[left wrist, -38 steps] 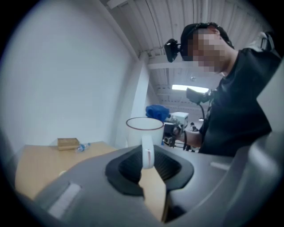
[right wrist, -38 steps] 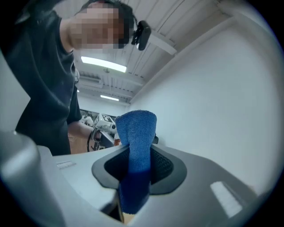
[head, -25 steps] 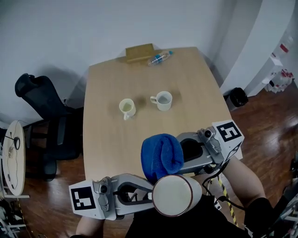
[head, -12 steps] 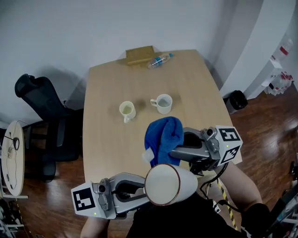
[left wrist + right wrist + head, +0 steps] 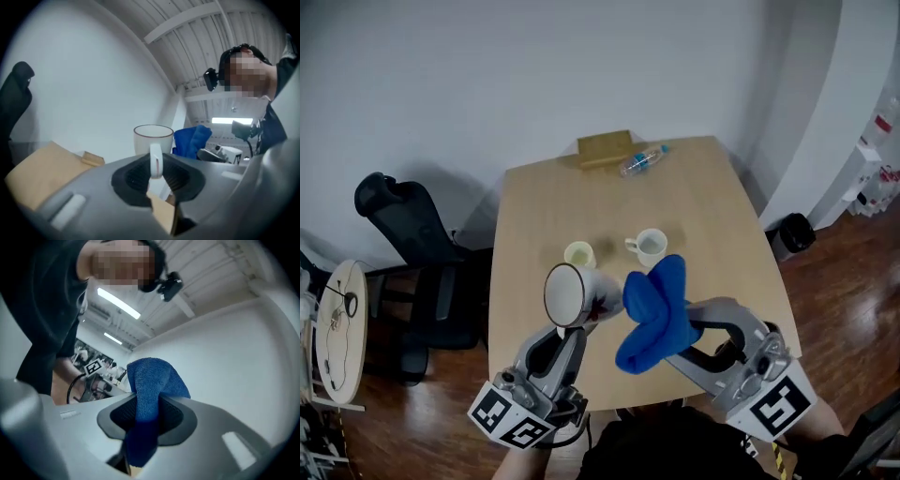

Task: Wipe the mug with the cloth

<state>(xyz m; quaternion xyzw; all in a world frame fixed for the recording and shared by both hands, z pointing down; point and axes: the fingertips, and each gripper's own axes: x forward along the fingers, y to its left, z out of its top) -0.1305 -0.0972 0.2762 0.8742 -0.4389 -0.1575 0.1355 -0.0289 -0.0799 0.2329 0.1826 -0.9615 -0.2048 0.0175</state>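
Note:
My left gripper is shut on the handle of a white mug with a dark rim, held up above the table's near half with its mouth turned toward me. In the left gripper view the mug stands just past the pads, its handle pinched between them. My right gripper is shut on a blue cloth, which bunches and hangs just right of the mug. The cloth runs between the pads in the right gripper view. Mug and cloth are close together; whether they touch is unclear.
On the wooden table stand two more mugs, a pale yellow one and a white one. A brown box and a plastic bottle lie at the far edge. A black office chair stands left of the table.
Both grippers have swung up and forward. The mug moved from low by my body to above the table. The cloth came alongside it on the right.

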